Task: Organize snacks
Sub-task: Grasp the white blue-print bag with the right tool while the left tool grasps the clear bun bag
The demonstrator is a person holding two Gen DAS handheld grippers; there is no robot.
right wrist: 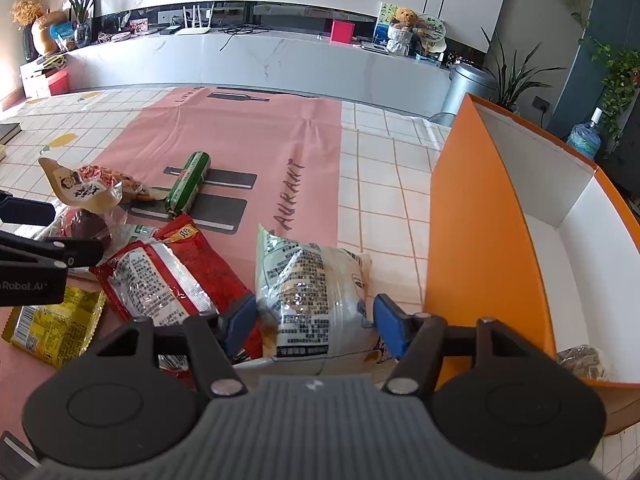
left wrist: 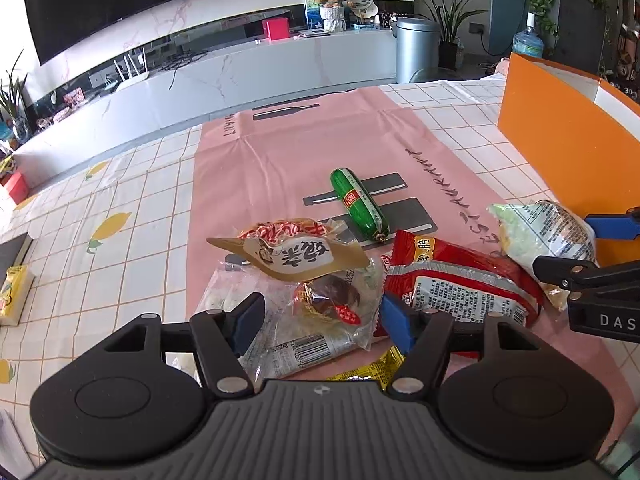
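Early stage of the snack sorting. The open orange cardboard box with white lining (right wrist: 492,216), at the right of the right wrist view, holds only one visible item, a clear packet of dark contents (right wrist: 588,360) in its lower corner; the rest of its white floor shows bare.

The right gripper (right wrist: 316,320) has its blue-padded fingers (right wrist: 240,322) set wide on either side of a pale green-and-white printed pouch (right wrist: 308,280). The pouch sits between the pads, just left of the box wall; whether the pads already press it cannot be told, so it is judged the next item due for the box.

The left gripper (left wrist: 320,316) hovers with fingers (left wrist: 394,320) wide over a clear wrapper with a brown pastry and red label (left wrist: 328,300), gripping nothing.

Still unsorted on the pink plastic mat (left wrist: 280,152) covering the checked bench (left wrist: 132,184):
- a red foil crisp packet (left wrist: 452,276), centre right of the left wrist view;
- a green sausage-shaped stick (left wrist: 358,204), centre;
- a tan pouch with a white label (left wrist: 292,256);
- a yellow packet (right wrist: 56,328), lower left of the right wrist view.

By this count most of the task remains.
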